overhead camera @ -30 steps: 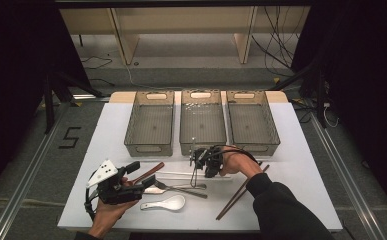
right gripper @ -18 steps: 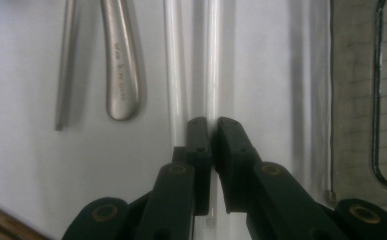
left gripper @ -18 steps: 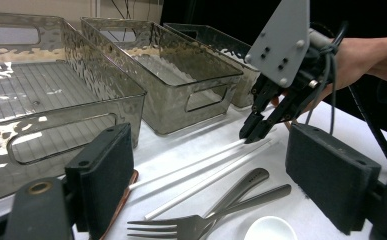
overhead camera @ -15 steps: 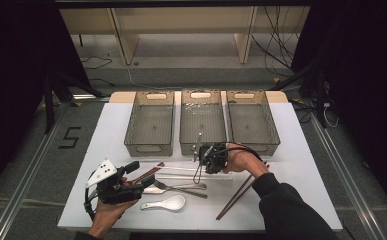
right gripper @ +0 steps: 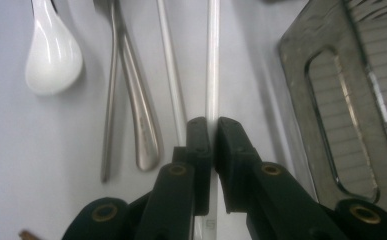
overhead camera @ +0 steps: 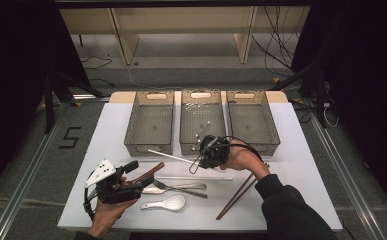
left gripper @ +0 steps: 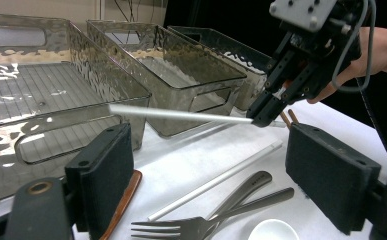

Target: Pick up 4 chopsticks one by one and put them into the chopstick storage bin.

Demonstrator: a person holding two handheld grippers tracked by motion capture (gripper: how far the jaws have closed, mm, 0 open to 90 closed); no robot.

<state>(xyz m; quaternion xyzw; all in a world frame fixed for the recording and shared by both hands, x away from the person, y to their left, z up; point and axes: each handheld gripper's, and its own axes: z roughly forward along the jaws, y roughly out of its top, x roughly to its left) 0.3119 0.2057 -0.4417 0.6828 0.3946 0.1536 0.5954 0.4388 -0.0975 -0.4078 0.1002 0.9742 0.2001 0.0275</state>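
White, thin plastic chopstick [overhead camera: 173,158] is pinched between the pressed-together jaws of the right gripper [overhead camera: 204,156], lifted clear of the white table [overhead camera: 301,170] just in front of the middle grey bin [overhead camera: 202,125]. Left gripper [overhead camera: 143,181] rests with jaws spread near the steel fork [overhead camera: 181,189].

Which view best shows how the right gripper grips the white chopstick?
The right gripper view: the right gripper has its jaws shut on the white chopstick, which runs straight out between them. The left gripper view shows the chopstick held off the table from the side; the high view shows it small, by the bins.
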